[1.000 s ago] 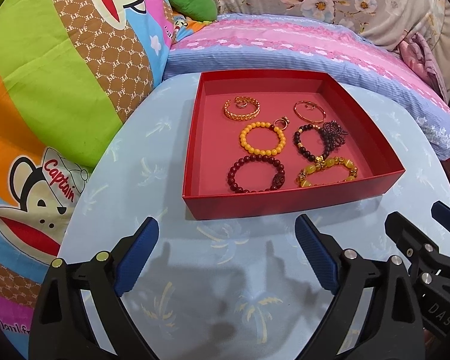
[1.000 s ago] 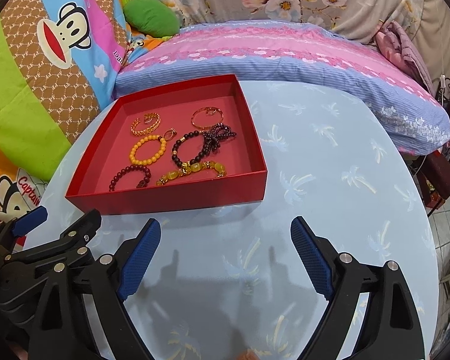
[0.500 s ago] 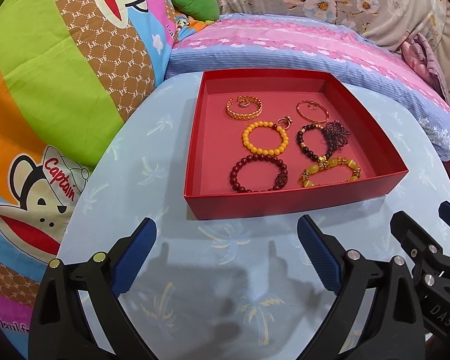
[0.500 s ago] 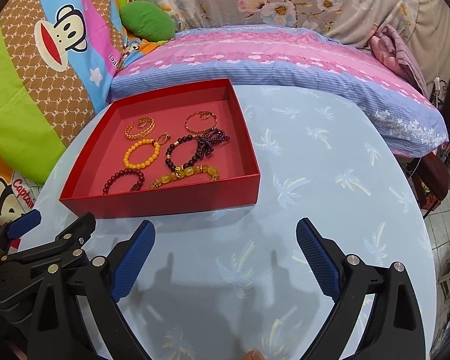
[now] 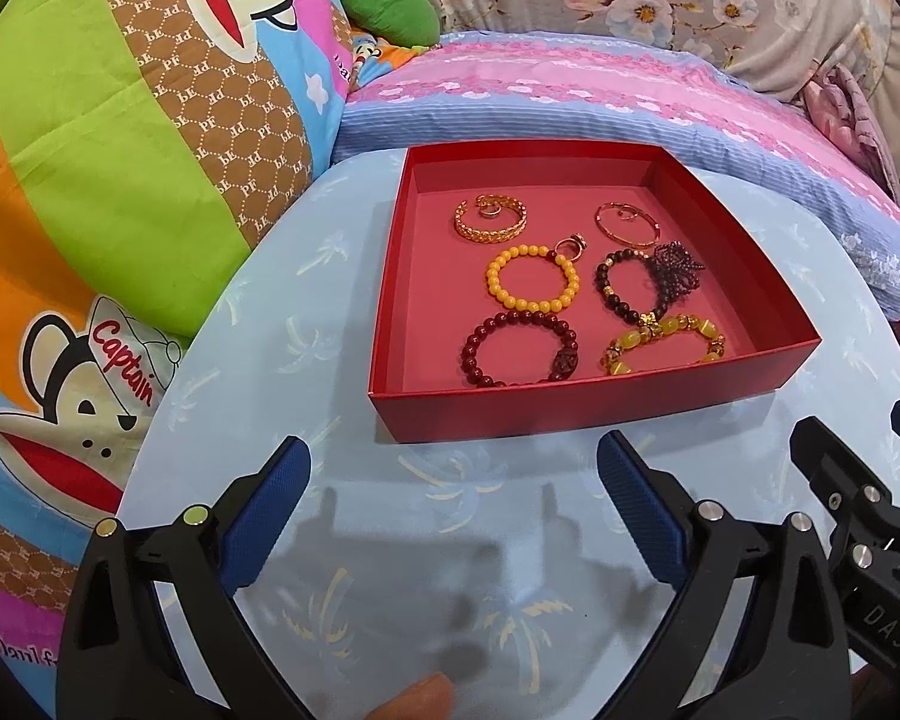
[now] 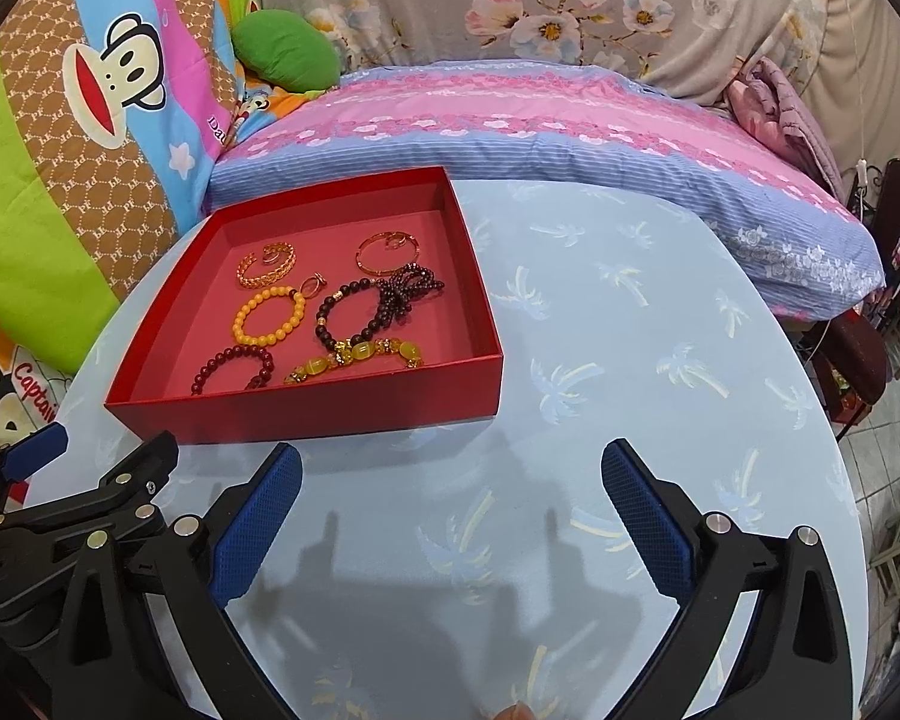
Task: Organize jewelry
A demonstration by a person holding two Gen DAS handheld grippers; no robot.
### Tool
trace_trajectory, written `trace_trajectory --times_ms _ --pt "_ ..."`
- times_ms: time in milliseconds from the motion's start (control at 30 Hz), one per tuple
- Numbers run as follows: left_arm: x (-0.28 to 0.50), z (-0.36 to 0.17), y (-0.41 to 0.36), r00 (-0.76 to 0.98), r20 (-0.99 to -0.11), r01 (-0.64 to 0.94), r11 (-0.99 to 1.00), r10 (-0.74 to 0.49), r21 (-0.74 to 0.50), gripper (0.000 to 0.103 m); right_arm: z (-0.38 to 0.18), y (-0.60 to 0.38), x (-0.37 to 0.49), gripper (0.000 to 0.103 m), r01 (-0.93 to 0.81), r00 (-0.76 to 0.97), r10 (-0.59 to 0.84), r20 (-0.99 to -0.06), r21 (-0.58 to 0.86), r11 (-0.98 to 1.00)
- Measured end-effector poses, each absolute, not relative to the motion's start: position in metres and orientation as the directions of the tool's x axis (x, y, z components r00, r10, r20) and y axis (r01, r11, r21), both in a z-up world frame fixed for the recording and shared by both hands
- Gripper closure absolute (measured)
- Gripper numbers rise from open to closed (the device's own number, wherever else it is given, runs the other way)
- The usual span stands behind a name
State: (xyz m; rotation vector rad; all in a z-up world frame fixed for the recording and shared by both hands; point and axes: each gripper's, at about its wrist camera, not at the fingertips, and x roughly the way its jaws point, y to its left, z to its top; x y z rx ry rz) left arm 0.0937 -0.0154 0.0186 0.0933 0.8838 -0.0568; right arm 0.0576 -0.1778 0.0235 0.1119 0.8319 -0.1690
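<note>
A shallow red box [image 5: 570,405] [image 6: 306,417] stands on the light blue round table. In it lie several bracelets: a gold chain cuff [image 5: 491,221], a thin gold bangle [image 5: 625,224], a yellow bead bracelet [image 5: 533,277], a dark bead bracelet with a beaded tassel [image 5: 648,282], a dark red bead bracelet [image 5: 519,349] and a yellow stone bracelet [image 5: 666,345]. A small ring [image 5: 572,246] lies by the yellow beads. My left gripper [image 5: 453,468] is open and empty, in front of the box. My right gripper [image 6: 450,474] is open and empty, right of the box's front.
The table [image 6: 630,360] is round, with its edge close on the left and right. Bedding surrounds it: a cartoon monkey quilt [image 5: 120,180] at left, a pink and blue pillow [image 6: 510,132] behind. A chair and tiled floor [image 6: 888,420] are at far right.
Both grippers have drawn back and risen slightly, so the box sits a little farther off in both views. Both stay open. The jewelry has not moved.
</note>
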Motion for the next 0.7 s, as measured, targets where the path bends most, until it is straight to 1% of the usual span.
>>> trace_trajectory --times_ms 700 --pt "0.0935 0.0184 -0.0131 0.632 -0.775 0.070 0.996 0.002 0.060 0.011 0.0208 -0.1744 0.0568 0.006 0.190 0.654 -0.096 -0.750 0.040 0.981"
